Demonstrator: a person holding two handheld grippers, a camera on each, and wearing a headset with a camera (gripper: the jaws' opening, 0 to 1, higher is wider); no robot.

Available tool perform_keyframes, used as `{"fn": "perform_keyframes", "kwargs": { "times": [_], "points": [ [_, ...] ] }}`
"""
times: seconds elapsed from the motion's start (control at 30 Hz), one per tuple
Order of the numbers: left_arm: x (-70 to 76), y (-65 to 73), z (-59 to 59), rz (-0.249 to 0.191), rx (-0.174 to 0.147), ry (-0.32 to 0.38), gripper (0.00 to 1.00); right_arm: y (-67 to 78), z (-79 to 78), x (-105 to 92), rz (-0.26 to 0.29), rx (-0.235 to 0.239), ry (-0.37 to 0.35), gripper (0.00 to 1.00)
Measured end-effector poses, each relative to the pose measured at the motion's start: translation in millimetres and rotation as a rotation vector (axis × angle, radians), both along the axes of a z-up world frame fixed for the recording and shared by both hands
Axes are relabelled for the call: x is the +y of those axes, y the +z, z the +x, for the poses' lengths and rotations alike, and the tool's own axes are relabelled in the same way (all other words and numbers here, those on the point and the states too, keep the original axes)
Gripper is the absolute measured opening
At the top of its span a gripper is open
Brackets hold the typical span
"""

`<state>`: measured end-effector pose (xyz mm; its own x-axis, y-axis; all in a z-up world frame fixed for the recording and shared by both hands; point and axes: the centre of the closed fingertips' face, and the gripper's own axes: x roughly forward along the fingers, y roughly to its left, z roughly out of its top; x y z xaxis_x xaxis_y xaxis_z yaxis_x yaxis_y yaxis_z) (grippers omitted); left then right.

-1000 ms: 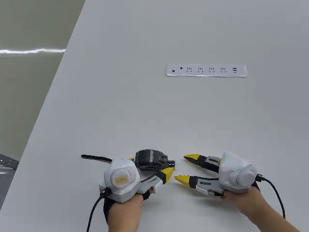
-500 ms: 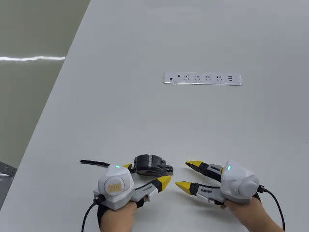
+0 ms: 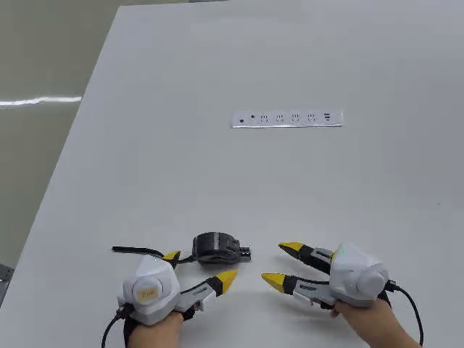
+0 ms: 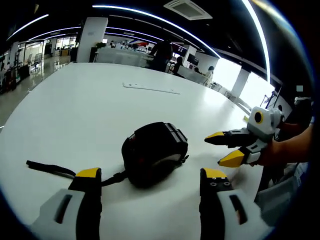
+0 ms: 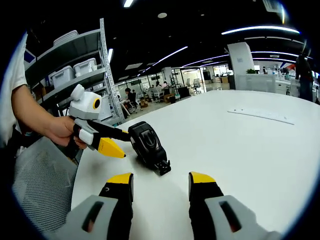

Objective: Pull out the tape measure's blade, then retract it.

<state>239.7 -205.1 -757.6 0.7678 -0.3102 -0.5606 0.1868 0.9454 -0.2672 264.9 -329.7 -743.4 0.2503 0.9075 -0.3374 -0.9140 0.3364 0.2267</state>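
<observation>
Reference: tape measure (image 3: 217, 248); beyond it the table (image 3: 217, 167) offers free passage up to the power strip (image 3: 287, 119), well apart; strap (image 3: 134, 251) trails from its far end; left gripper (image 3: 199, 265), jaws spread, stands just nearside; right gripper (image 3: 281, 262), jaws spread, stands near its blade end, apart.

Table (image 3: 181, 145): white, carrying everything here.
Tape measure (image 3: 216, 247): lying on the table just ahead of the left gripper (image 3: 199, 265), near the right gripper (image 3: 281, 262).
Strap (image 3: 134, 251): trailing flat from the tape measure, past the left gripper.
Power strip (image 3: 287, 119): lying flat, well ahead of both grippers.
</observation>
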Motion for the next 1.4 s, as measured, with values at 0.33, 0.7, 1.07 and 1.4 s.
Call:
{"fn": "perform_keyframes", "kwargs": {
  "times": [0.33, 0.7, 1.07, 1.4],
  "points": [
    [1.4, 7.9, -10.4, -0.015, -0.017, -0.058, 0.79, 6.0, -3.7, -6.1, -0.001, 0.004, -0.041, 0.49],
    [5.0, 13.3, -27.9, -0.016, -0.026, -0.106, 0.80, 7.4, -16.2, -17.2, -0.018, 0.005, -0.063, 0.53],
    [11.1, 16.4, -43.4, -0.024, -0.036, -0.118, 0.81, 8.3, -29.2, -31.8, -0.038, 0.001, -0.082, 0.54],
    [14.0, 19.6, -54.3, 0.001, -0.044, -0.148, 0.80, 9.3, -32.5, -44.6, -0.038, -0.002, -0.105, 0.55]
  ]
}}
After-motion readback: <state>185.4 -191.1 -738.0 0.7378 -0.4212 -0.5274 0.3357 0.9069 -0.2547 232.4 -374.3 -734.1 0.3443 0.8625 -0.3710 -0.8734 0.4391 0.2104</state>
